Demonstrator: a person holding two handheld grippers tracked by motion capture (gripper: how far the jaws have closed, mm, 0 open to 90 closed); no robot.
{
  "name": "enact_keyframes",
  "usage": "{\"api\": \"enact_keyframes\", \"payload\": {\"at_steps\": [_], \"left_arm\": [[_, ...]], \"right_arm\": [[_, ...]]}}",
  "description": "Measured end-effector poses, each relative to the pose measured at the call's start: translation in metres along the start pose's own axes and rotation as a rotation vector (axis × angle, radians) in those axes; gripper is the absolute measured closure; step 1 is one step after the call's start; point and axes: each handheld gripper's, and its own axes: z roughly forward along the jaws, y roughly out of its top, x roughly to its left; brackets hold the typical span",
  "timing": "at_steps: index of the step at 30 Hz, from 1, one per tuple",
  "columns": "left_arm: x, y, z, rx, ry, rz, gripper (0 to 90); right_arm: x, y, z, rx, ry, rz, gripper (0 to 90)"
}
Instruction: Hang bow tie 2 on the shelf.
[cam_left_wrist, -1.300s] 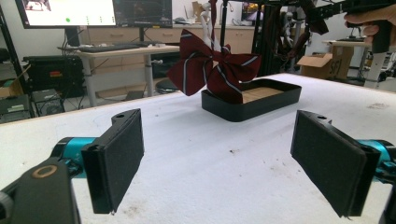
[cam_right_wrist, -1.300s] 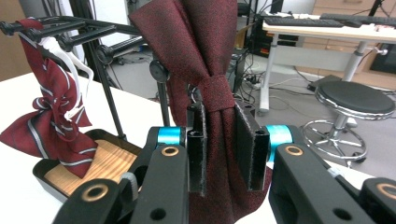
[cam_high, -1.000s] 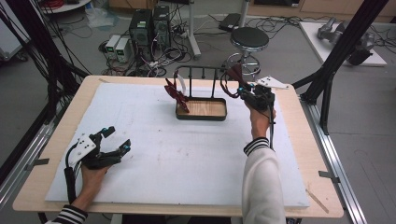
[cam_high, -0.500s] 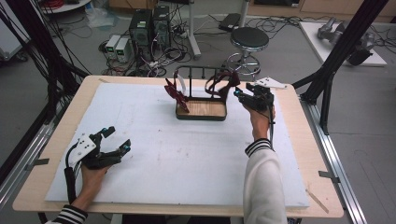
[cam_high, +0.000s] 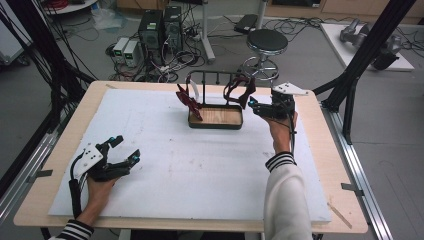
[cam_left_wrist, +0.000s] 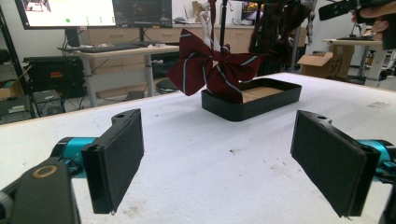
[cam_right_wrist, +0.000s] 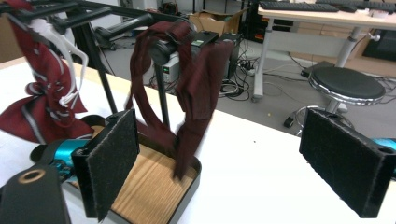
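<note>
The right hand-held gripper (cam_high: 255, 106), jaws just opened wide and empty, has hung the dark maroon fabric strap (cam_right_wrist: 187, 88) on the black metal rack (cam_high: 215, 75) near the desk's far edge; next it should back away, while the left hand-held gripper (cam_high: 122, 150) rests open and empty.

Lab: PC towers (cam_high: 159, 27), cable tangle (cam_high: 185, 55), monitors (cam_left_wrist: 70, 11), desks w/ keyboards (cam_right_wrist: 299, 5).

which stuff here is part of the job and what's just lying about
In the job: dark red tie draped on the black rack, striped bow tie, wooden tray, right gripper, its jaws just opened.
Lying about: stool, computer towers.
</note>
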Motion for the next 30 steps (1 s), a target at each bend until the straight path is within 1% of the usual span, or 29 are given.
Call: {"api": "enact_keyframes", "payload": {"at_steps": [3, 8, 10, 12, 15, 18, 20, 21, 23, 25, 27, 30], "left_arm": [[0.0, 0.0, 0.0, 0.001, 0.002, 0.001, 17.6], [0.0, 0.0, 0.0, 0.002, 0.003, 0.001, 17.5], [0.0, 0.0, 0.0, 0.002, 0.003, 0.002, 17.5], [0.0, 0.0, 0.0, 0.002, 0.003, 0.002, 17.5], [0.0, 0.0, 0.0, 0.002, 0.003, 0.002, 17.4], [0.0, 0.0, 0.0, 0.002, 0.003, 0.003, 17.4], [0.0, 0.0, 0.0, 0.001, 0.002, 0.001, 17.4], [0.0, 0.0, 0.0, 0.001, 0.002, 0.002, 17.4], [0.0, 0.0, 0.0, 0.003, 0.0, 0.005, 17.4], [-0.001, 0.0, 0.0, 0.001, 0.001, 0.006, 17.3], [-0.001, 0.0, 0.0, -0.001, 0.002, 0.007, 17.3], [-0.001, 0.0, -0.001, -0.002, 0.003, 0.005, 17.3]], "right_arm": [[0.005, 0.005, -0.009, -0.009, 0.014, -0.018, 11.3], [0.01, 0.013, -0.025, -0.04, 0.049, -0.052, 11.3], [0.013, 0.014, -0.032, -0.041, 0.047, -0.07, 11.2], [0.015, 0.013, -0.043, -0.074, 0.053, -0.067, 11.3], [0.018, 0.008, -0.057, -0.097, 0.059, -0.073, 11.3], [0.022, 0.001, -0.074, -0.123, 0.056, -0.092, 11.3], [0.024, -0.004, -0.085, -0.136, 0.06, -0.09, 11.3], [0.025, -0.007, -0.091, -0.152, 0.057, -0.091, 11.3], [0.027, -0.014, -0.102, -0.178, 0.059, -0.087, 11.3], [0.031, -0.022, -0.112, -0.2, 0.06, -0.073, 11.3], [0.034, -0.029, -0.12, -0.21, 0.056, -0.078, 11.3], [0.039, -0.044, -0.133, -0.238, 0.054, -0.081, 11.3]]}}
